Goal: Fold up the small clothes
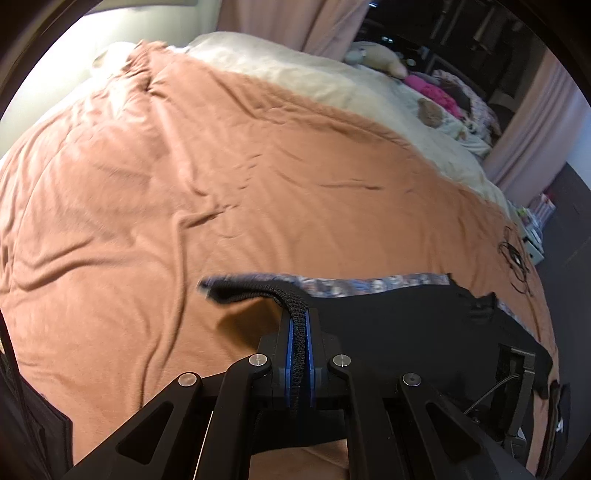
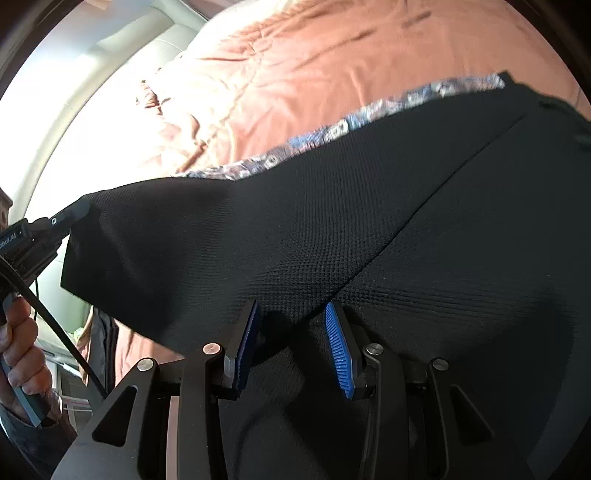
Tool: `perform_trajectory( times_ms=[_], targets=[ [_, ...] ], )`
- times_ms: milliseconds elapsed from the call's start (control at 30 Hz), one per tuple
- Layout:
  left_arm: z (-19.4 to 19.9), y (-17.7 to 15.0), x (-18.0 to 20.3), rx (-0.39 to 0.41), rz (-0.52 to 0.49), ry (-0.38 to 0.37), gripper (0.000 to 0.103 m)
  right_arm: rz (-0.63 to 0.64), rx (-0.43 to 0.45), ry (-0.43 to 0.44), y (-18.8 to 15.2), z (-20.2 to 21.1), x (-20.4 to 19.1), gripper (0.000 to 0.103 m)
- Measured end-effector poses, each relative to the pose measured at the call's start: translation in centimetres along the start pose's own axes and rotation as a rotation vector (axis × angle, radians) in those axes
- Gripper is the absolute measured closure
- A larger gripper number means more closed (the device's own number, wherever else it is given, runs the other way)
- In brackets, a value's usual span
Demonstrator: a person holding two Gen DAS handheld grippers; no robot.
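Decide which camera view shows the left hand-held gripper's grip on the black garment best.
Left wrist view: the left hand-held gripper pinches the black garment edge between blue pads. The right wrist view shows that grip only small, at the left edge.

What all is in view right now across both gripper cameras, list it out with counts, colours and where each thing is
black garment: one, black textured knit, lying on the bedspread, one edge lifted
patterned cloth: one, blue-grey print, showing along the garment's far edge
bedspread: one, rust orange, covering the bed
cream bedding: one, cream, beyond the bedspread
pile of clothes: one heap, pink and mixed, far corner of the bed
curtains: pinkish, behind the bed
black cord: one, tangled, on the bedspread's right edge
left gripper: black, blue pads, shut on the garment's edge
right gripper: black, blue pads, open over the garment
hand: one, holding the left gripper's handle
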State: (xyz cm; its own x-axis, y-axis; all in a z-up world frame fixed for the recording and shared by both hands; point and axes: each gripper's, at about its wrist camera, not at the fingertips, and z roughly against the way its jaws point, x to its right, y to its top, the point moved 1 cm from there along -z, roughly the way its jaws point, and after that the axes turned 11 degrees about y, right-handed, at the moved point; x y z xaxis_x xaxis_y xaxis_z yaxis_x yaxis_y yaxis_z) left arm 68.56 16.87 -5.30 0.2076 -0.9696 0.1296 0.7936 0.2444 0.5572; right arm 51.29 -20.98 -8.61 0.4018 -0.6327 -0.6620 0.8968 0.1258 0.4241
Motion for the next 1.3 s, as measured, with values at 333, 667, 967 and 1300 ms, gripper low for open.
perform_trajectory(
  times_ms=[333,667,967,1300],
  targets=[
    [3.3,0.5,6.7,0.034,-0.086,-0.087,0.097,0.027,0.1,-0.023,-2.5,8.3,0.5,0.043],
    [3.8,-1.8,14.5,0.005,-0.216,-0.203,0.097,0.005,0.172,-0.072,-5.7,17.0,1.8,0.042],
    [1.4,-5.8,21.4,-0.097,-0.323,-0.307,0.095,-0.014,0.196,-0.19,-8.2,21.2,2.9,0.03],
    [3.0,-6.7,19.2,-0.089,-0.332,-0.261,0.052,0.0,0.172,-0.226,-8.5,21.2,2.8,0.028]
  ],
)
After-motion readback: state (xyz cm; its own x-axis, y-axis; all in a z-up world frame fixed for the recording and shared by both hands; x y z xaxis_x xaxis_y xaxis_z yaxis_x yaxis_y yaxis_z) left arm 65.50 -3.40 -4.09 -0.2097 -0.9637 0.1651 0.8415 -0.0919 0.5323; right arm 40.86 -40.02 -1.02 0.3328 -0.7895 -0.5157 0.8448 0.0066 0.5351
